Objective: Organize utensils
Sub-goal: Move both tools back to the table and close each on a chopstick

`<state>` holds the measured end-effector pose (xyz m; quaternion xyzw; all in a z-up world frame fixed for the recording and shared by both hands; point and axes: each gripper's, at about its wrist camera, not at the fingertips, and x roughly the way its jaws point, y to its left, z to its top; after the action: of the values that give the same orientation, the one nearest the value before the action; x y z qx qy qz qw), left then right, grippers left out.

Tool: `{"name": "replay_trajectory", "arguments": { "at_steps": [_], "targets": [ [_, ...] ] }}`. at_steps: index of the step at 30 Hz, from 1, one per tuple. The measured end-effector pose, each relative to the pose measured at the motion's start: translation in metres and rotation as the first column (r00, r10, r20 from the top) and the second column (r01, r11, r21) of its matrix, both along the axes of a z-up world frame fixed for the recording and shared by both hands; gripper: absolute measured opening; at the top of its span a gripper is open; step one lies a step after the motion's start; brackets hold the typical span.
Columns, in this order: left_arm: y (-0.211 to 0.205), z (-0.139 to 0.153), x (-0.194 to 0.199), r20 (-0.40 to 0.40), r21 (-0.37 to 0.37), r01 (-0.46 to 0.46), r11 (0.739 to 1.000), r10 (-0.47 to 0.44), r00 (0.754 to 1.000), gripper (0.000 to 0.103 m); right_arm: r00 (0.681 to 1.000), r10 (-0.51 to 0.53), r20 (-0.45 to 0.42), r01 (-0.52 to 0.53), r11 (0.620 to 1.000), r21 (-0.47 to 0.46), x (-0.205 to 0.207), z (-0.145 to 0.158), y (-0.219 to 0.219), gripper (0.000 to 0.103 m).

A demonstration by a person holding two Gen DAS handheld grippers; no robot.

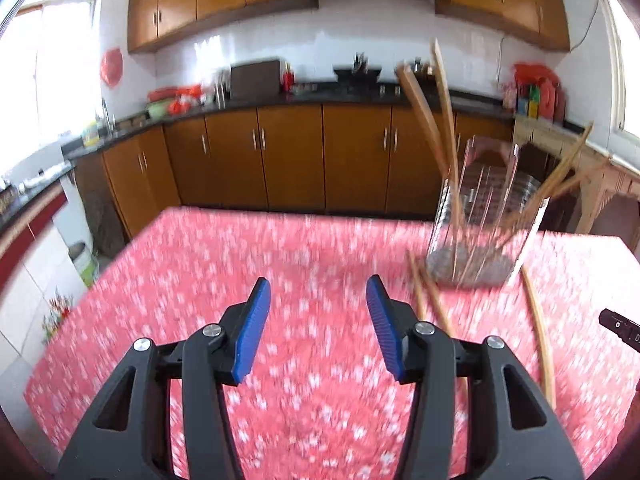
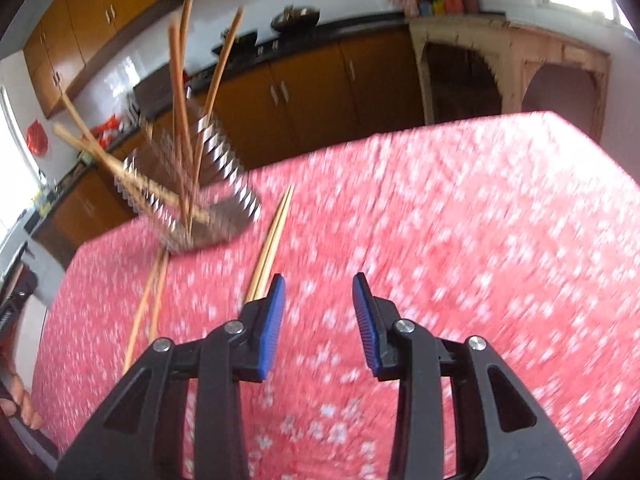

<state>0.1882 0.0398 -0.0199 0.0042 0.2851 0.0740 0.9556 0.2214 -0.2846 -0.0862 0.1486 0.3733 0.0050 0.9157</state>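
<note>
A metal wire utensil holder [image 1: 480, 220] stands on the red flowered tablecloth [image 1: 248, 264], with several wooden chopsticks [image 1: 424, 108] leaning in it. It also shows in the right wrist view [image 2: 216, 184]. Loose chopsticks lie on the cloth: a pair [image 1: 430, 298] just right of my left gripper and one [image 1: 540, 332] further right. In the right wrist view a pair [image 2: 272, 240] lies just left of my right gripper and another pair [image 2: 148, 304] further left. My left gripper [image 1: 319, 292] is open and empty. My right gripper [image 2: 319, 290] is open and empty.
The table's far edge [image 1: 280, 211] faces brown kitchen cabinets [image 1: 288, 156] and a dark counter. A pale wooden stand [image 2: 512, 64] is beyond the table's right corner. A hand [image 2: 20, 408] shows at the left edge of the right wrist view.
</note>
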Motion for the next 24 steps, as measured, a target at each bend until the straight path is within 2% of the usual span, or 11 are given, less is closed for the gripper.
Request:
{"name": "replay_trajectory", "arguments": {
  "at_steps": [5,8,13,18,24],
  "targets": [
    [0.007,-0.039,0.005,-0.117,-0.068,0.006,0.998,-0.014,0.993,0.051,0.996,0.073,-0.059,-0.072,0.997,0.026,0.001,-0.023,0.024,0.035],
    [0.011,-0.055,0.003,-0.158,-0.119,0.016,0.993,-0.035,0.987,0.051,0.991,0.11,-0.076,-0.109,0.994,0.021,0.004,-0.027,0.04,0.031],
    [0.007,-0.062,0.001,-0.167,-0.143,0.055,0.988,-0.079,0.983,0.051,0.986,0.134,-0.095,-0.137,0.99,-0.024,0.013,-0.031,0.058,0.022],
    [-0.001,-0.062,0.003,-0.17,-0.139,0.082,0.987,-0.106,0.98,0.051,0.988,0.123,-0.097,-0.129,0.99,-0.057,0.019,-0.035,0.063,0.021],
    [-0.008,-0.063,0.005,-0.178,-0.155,0.098,0.983,-0.125,0.976,0.051,0.988,0.128,-0.089,-0.131,0.991,-0.032,0.028,-0.034,0.062,0.021]
  ]
}}
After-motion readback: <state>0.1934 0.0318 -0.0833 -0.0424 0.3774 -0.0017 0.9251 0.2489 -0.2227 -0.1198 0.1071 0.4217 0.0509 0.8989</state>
